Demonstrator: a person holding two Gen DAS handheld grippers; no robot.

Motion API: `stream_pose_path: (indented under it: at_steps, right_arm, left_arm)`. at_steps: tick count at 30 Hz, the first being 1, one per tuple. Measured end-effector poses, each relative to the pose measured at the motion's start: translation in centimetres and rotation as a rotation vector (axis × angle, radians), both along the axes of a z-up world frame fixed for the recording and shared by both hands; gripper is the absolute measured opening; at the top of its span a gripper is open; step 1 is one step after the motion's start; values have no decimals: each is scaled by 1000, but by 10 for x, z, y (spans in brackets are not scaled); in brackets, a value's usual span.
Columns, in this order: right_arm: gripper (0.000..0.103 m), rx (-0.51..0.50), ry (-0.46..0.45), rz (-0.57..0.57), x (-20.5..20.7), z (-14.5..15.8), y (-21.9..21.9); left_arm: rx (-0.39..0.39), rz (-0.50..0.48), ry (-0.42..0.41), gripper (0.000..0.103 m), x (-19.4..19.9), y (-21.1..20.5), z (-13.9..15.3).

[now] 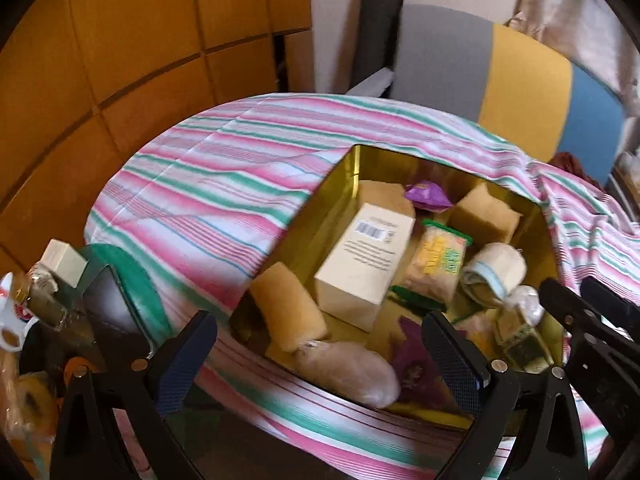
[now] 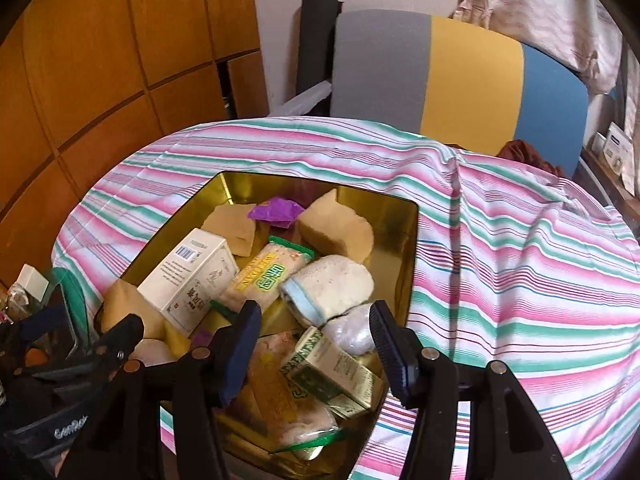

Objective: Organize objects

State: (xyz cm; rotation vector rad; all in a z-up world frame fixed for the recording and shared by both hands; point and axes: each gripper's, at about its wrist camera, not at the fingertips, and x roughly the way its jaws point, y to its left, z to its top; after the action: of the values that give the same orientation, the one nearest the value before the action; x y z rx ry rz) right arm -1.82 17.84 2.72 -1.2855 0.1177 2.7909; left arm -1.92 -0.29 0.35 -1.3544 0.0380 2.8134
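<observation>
A gold tin box point(image 1: 348, 168) point(image 2: 384, 216) sits on the striped cloth and holds a white carton point(image 1: 364, 264) point(image 2: 192, 276), tan sponges point(image 1: 486, 212) point(image 2: 336, 228), a purple wrapper point(image 1: 428, 196) point(image 2: 276, 210), a snack pack point(image 1: 436, 264) point(image 2: 264, 276), a rolled towel point(image 1: 496, 268) point(image 2: 328, 284) and a green-gold small box point(image 2: 332, 372). My left gripper point(image 1: 320, 356) is open and empty above the tin's near edge. My right gripper point(image 2: 316, 340) is open and empty over the green-gold box. The right gripper also shows in the left wrist view point(image 1: 592, 320).
The round table wears a pink, green and white striped cloth point(image 1: 224, 168) point(image 2: 520, 248). A chair point(image 1: 500, 80) point(image 2: 460, 76) stands behind. Small bottles and a white box point(image 1: 60, 260) crowd the left edge. Wooden cabinets point(image 1: 120, 40) stand left.
</observation>
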Motion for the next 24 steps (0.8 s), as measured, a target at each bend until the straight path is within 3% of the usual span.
stream_pose_path:
  at_steps: [14,20,24]
  right_arm:
    - [57,13,10,-72,6,7,10]
    - [57,-10,-5,-58,8,6,7]
    - [57,-5,1,-54,9,6,2]
  left_arm:
    - [-17,70,67,103,5,-1,13]
    - [-21,79,4,103,-2,-2,7]
    - [-47,91,4,103,-5,-1,4]
